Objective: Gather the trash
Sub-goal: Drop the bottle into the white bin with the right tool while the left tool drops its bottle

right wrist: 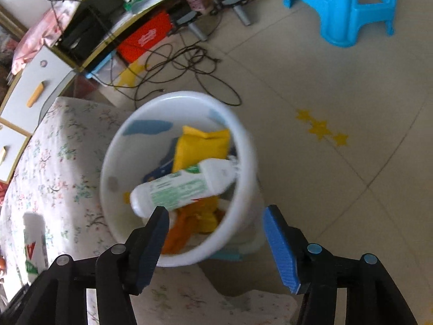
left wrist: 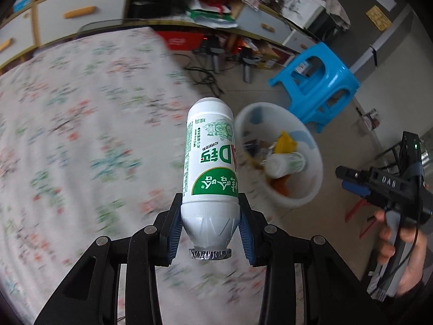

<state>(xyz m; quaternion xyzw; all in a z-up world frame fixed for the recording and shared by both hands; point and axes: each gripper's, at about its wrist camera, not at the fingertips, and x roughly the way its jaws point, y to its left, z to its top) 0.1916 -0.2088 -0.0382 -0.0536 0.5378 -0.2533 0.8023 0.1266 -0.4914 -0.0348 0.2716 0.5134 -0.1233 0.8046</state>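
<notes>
My left gripper (left wrist: pixel 209 228) is shut on a white drink bottle with a green label (left wrist: pixel 209 162), foil cap toward the camera, held above the floral bedspread (left wrist: pixel 81 135). The bottle also shows at the left edge of the right wrist view (right wrist: pixel 33 246). A white trash bucket (right wrist: pixel 243 149) stands on the floor by the bed; it also shows in the left wrist view (left wrist: pixel 314 189). Inside lie a second white bottle (right wrist: pixel 184 187), a yellow packet (right wrist: pixel 200 146) and orange wrappers. My right gripper (right wrist: pixel 215 233) is open and empty just above the bucket's near rim.
A blue plastic stool (right wrist: pixel 349 2) stands on the tiled floor beyond the bucket. Black cables (right wrist: pixel 189 62) lie on the floor near a cluttered low cabinet (right wrist: pixel 89 32). The bed corner (right wrist: pixel 67 162) sits left of the bucket.
</notes>
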